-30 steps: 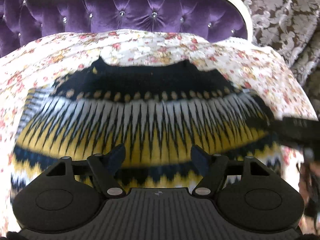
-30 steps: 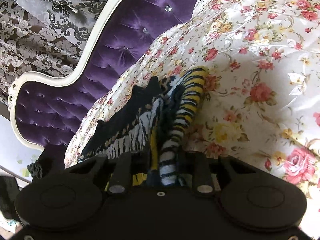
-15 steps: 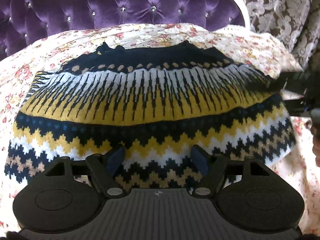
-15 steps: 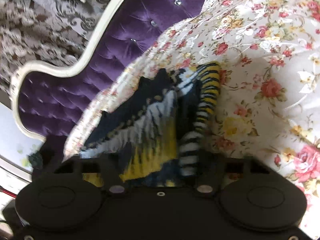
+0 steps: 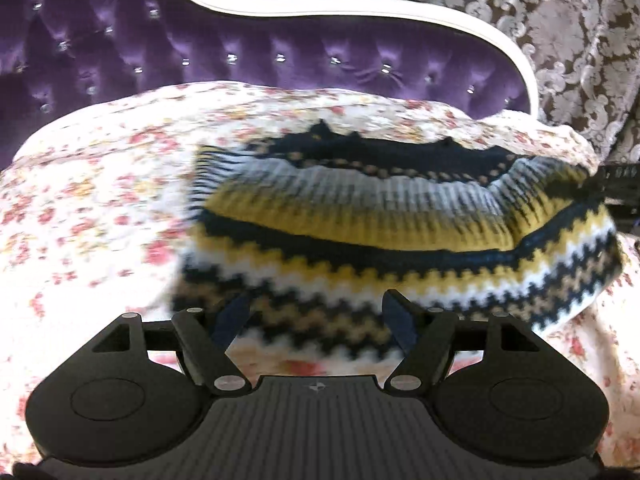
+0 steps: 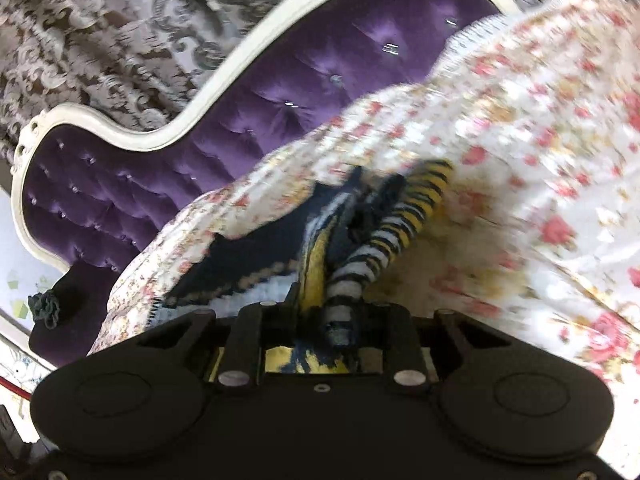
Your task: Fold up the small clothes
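The right claw (image 6: 332, 320) is pinched tight on the right edge of the patterned knitted garment (image 5: 400, 240), lifting it off the floral bedspread (image 5: 100, 208) to fold leftward, while the left claw (image 5: 316, 316) hovers agape, empty, near its near hem.

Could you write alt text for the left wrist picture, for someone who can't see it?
A navy, yellow and white zigzag knit garment lies on a floral bedspread, its right edge pinched by other tongs. The left tongs sit open before it, a purple tufted headboard behind.
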The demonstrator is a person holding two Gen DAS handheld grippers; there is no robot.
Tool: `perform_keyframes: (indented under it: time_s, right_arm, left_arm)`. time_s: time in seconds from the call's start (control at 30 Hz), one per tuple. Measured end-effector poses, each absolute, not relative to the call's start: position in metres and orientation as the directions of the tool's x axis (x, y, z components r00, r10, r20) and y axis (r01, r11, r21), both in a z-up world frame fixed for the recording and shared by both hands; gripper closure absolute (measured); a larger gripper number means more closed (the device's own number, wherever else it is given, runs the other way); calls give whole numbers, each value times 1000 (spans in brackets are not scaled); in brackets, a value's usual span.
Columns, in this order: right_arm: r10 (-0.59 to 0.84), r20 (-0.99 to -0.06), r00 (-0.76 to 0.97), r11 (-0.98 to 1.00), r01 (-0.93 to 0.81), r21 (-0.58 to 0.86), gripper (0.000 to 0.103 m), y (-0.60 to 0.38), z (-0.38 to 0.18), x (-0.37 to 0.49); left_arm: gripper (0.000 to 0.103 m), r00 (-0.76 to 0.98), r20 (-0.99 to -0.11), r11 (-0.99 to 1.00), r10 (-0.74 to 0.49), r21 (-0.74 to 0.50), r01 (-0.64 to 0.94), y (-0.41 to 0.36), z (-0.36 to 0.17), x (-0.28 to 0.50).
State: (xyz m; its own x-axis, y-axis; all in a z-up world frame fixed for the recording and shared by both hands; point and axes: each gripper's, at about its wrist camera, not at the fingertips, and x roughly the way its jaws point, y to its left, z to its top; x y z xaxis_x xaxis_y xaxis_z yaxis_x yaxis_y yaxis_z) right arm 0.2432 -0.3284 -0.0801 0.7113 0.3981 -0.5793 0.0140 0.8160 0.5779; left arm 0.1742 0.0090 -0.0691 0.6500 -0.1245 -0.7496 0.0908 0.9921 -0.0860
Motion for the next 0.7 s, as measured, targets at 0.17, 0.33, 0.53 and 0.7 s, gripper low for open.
perform_keyframes:
  time_s: [0.17, 0.33, 0.53, 0.7]
  right_arm:
    - [423, -580, 696, 846, -73, 529, 72, -276, -41, 263]
    - [467, -581, 667, 851, -161, 499, 72, -215, -19, 283]
    - [507, -629, 589, 848, -210, 487, 72, -139, -33, 307]
    - [490, -692, 530, 869, -241, 431, 70, -91, -59, 312]
  left_arm:
    - [31, 656, -743, 991, -135, -118, 70, 40, -64, 164]
    - [31, 664, -735, 989, -140, -131, 64, 62, -64, 153]
    - [31, 662, -734, 986, -149, -164, 40, 87, -67, 150]
    - [31, 653, -741, 983, -156, -181, 30, 102, -71, 151]
